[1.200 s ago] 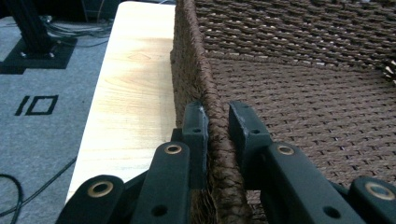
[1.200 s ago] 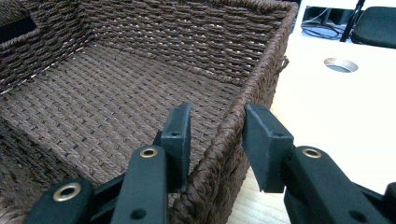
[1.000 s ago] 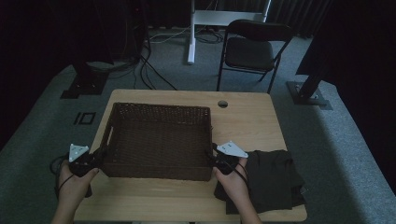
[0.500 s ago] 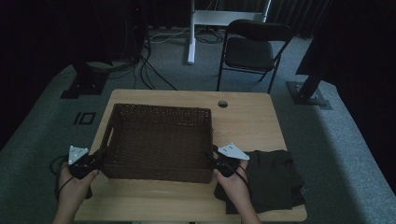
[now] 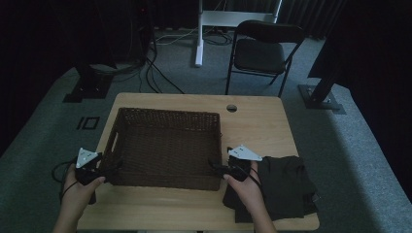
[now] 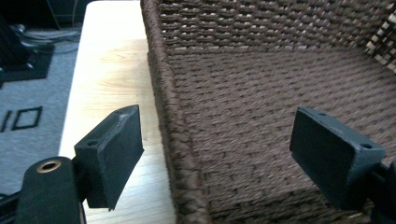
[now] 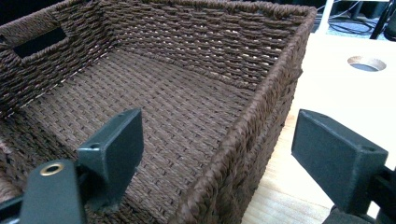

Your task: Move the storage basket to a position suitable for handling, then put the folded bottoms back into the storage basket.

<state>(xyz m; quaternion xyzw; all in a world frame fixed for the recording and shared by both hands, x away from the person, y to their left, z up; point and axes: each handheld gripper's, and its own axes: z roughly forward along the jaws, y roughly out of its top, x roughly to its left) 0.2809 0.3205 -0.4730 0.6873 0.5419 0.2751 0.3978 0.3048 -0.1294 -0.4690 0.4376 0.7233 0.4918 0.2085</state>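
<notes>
I see my left gripper (image 5: 112,165) spread wide astride the left rim of the brown basket (image 5: 165,145) mid-table, gripping nothing, my right gripper (image 5: 216,166) likewise wide astride its right rim, dark cloth (image 5: 284,187) beyond.

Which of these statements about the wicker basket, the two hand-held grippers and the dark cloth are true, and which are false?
1. The wicker basket holds nothing. True.
2. The left hand-held gripper is shut on the basket's wall. False: its jaws are open, one on each side of the wall, not clamped.
3. The right hand-held gripper straddles the basket's rim with open jaws. True.
4. The dark cloth lies inside the basket. False: it lies on the table, on the basket's right side.
5. A round hole is in the tabletop beyond the basket. True.
6. The folding chair stands on the table. False: it stands on the floor behind the table.
</notes>
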